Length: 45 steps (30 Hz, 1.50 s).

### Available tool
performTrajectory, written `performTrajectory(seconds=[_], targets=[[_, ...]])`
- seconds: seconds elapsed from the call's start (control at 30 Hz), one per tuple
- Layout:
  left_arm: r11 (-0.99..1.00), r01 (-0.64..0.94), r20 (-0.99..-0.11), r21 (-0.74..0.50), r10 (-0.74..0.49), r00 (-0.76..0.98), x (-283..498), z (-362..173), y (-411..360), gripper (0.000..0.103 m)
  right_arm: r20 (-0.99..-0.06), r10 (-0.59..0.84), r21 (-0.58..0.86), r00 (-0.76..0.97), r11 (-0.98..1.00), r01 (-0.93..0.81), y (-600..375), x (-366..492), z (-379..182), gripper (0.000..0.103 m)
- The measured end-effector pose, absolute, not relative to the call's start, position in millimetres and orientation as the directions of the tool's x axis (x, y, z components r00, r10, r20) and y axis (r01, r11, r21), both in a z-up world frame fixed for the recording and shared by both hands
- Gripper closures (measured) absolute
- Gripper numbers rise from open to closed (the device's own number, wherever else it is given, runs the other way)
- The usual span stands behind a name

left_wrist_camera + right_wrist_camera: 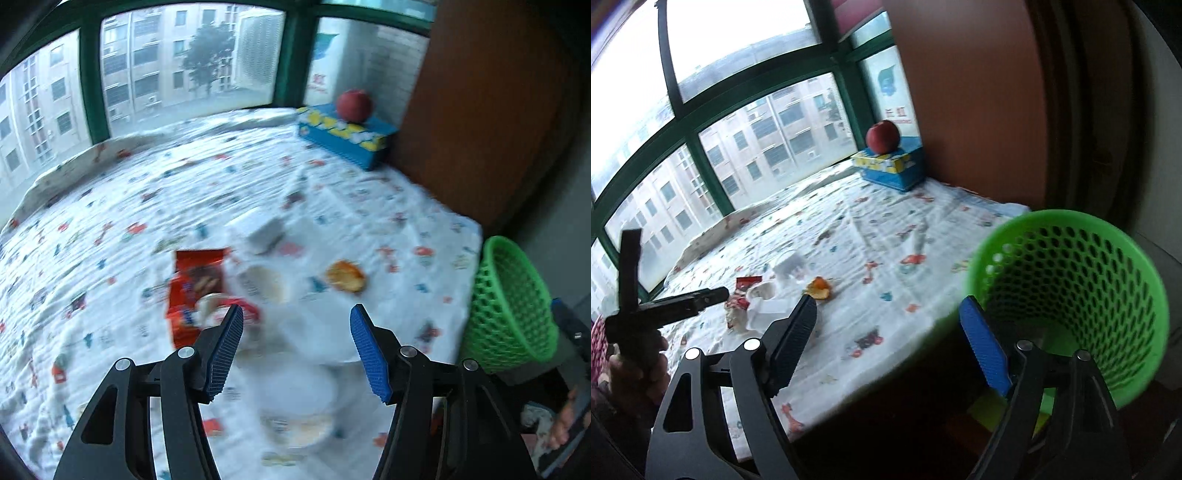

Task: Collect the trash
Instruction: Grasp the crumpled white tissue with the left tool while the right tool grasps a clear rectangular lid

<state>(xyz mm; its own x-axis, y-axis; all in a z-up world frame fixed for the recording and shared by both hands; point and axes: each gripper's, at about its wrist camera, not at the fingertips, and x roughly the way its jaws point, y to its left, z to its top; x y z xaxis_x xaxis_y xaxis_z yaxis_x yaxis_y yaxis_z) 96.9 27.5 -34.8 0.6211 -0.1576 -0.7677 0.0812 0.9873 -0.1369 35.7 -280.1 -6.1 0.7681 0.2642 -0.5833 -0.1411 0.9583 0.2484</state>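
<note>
Trash lies in a loose cluster on the patterned white cloth (110, 206): an orange-red snack wrapper (195, 288), a crumpled white paper (258, 229), an orange peel (345, 276) and blurred white pieces just under my left gripper (297, 314). That gripper hovers above the cluster, open, with nothing pressed between its blue pads. In the right wrist view the same wrapper (742, 295), white paper (790, 267) and peel (819, 288) lie ahead on the left. My right gripper (888, 302) is open and empty. Its right finger stands against the near rim of the green mesh basket (1071, 295).
The green basket (509, 306) sits tilted off the cloth's right edge. A red apple (354, 105) rests on a blue tissue box (343, 134) in the far corner by a brown panel (480, 110). Windows line the far side. A hand (639, 365) holds the left gripper (716, 294).
</note>
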Motion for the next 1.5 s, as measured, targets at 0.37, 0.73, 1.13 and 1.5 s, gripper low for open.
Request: performTrajectory(seconds=[0.37,0.73,1.13,1.5], targets=[[0.983,0.032,-0.793,-0.181,-0.166,0.586,112.9,-73.0,59.3,0.045,-0.612,0.319,0.238,0.724,0.947,-0.216,-237.9,49.2,-13.6,0.023],[0.972,0.043,-0.791,-0.231,-0.213,0.573,121.1,-85.8,69.3,0.069,-0.632,0.363,0.227,0.684,0.931,-0.285,-209.0,55.6,-22.0,0.022],[0.963,0.05,-0.757,-0.264,-0.239,0.608,103.9,-67.1,78.3,0.075,-0.662,0.412,0.245,0.626,0.909,-0.339,-182.0,65.5,-35.3,0.021],[0.955,0.05,-0.705,-0.292,-0.25,0.664,81.8,-30.6,93.7,0.076,-0.673,0.505,0.322,0.54,0.858,-0.401,-146.3,88.9,-53.2,0.015]])
